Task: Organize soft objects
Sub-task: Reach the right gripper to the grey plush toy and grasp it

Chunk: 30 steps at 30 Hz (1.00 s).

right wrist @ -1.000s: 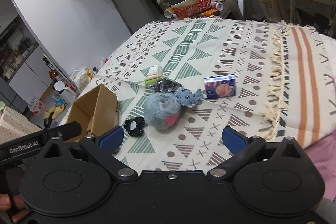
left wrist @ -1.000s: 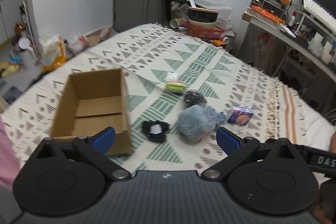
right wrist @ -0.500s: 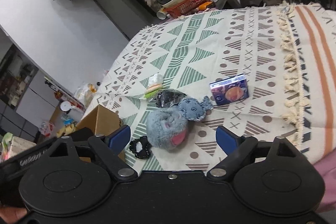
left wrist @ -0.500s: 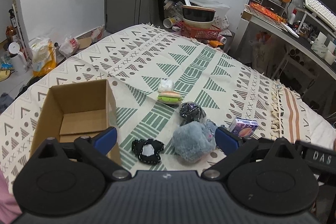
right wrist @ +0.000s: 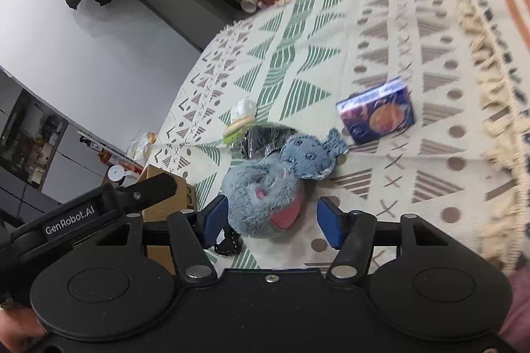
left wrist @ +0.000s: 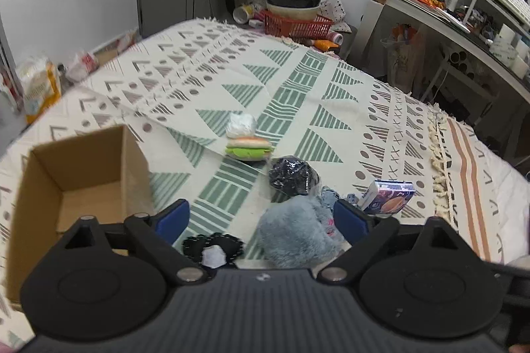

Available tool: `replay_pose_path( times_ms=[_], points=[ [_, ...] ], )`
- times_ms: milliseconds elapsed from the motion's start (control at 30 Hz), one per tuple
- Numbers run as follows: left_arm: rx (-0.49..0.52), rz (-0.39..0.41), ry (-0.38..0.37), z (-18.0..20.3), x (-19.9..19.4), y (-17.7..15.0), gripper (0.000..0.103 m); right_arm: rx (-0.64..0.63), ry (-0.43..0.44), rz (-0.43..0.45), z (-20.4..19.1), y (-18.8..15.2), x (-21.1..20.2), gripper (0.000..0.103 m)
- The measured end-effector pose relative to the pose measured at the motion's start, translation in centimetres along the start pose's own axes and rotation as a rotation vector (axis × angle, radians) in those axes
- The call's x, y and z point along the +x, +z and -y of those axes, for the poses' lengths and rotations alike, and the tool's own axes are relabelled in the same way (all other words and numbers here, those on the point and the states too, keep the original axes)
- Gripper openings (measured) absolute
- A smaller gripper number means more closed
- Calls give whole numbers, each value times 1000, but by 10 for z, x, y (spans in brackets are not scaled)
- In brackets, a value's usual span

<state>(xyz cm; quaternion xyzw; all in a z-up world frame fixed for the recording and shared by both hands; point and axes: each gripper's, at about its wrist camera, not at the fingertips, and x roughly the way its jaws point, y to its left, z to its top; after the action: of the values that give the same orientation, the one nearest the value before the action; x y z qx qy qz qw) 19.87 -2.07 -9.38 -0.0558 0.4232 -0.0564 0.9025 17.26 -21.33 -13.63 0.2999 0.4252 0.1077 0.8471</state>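
Left wrist view: left hand-held gripper (left wrist: 261,217) spread wide w/ nothing held, over the bed w/ patterned cream-and-green blanket (left wrist: 298,81). Open brown cardboard box (left wrist: 76,174) at left. Fluffy grey-blue plush toy (left wrist: 294,233) sits between the blue pads, not touching either. Black frilly fabric piece w/ white centre (left wrist: 212,248) just left of it; black item in clear wrap (left wrist: 293,176) beyond; felt burger toy (left wrist: 248,147) farther back; small blue printed carton (left wrist: 387,199) at right.

Right wrist view: right hand-held gripper (right wrist: 271,217) partly open around the plush toy (right wrist: 261,204), left pad at the fur, right pad apart from it. Denim-blue soft toy (right wrist: 311,156) leans on the plush; carton (right wrist: 377,109) well apart.
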Motion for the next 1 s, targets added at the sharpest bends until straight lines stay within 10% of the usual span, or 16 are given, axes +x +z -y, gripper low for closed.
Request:
replay_pose_path(
  times_ms=[233, 700, 1000],
  points=[
    [-60, -32, -39, -12, 27, -1, 74, 98, 45, -27, 18, 7, 30, 38],
    [-98, -134, -105, -23, 63, -7, 71, 180, 58, -164, 34, 5, 77, 35],
    [-119, -242, -143, -24, 79, -27, 38, 119, 66, -222, 28, -5, 83, 21]
  ],
)
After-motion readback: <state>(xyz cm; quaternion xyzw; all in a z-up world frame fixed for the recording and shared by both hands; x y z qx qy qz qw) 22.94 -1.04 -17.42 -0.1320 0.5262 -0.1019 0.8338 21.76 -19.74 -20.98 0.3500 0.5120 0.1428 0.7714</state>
